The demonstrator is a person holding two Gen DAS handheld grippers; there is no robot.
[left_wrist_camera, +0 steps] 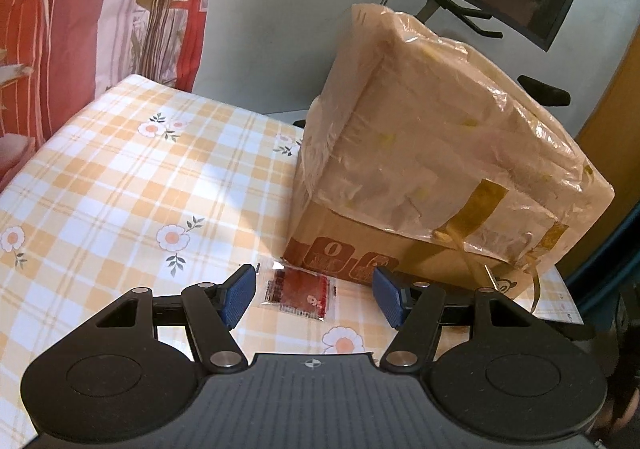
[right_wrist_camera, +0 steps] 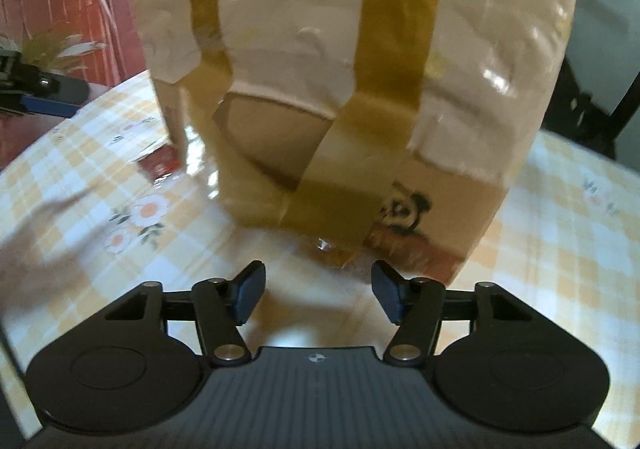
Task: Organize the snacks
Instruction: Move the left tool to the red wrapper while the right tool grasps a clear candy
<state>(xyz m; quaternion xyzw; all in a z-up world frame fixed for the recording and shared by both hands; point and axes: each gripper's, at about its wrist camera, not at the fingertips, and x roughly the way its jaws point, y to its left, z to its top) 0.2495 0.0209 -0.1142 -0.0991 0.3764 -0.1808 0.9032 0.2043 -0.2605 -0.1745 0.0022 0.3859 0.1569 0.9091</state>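
Blue pads (left_wrist_camera: 240, 299) of my left gripper (left_wrist_camera: 316, 299) gape, unclenched, astride the red snack sachet (left_wrist_camera: 298, 291); I'd lower squarely before pinching. Right gripper (right_wrist_camera: 318, 295) gapes, holding nothing, near the plastic-wrapped carton (right_wrist_camera: 340, 89).

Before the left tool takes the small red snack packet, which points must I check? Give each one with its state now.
1. Snack packet lies flat on the tablecloth: ok.
2. Left tool open, packet between its fingers, not pressed: ok.
3. Packet free of the cardboard box: ok, close beside it.
4. Right tool open and empty: ok.
5. Right tool clear of the box: cannot tell, picture blurred.
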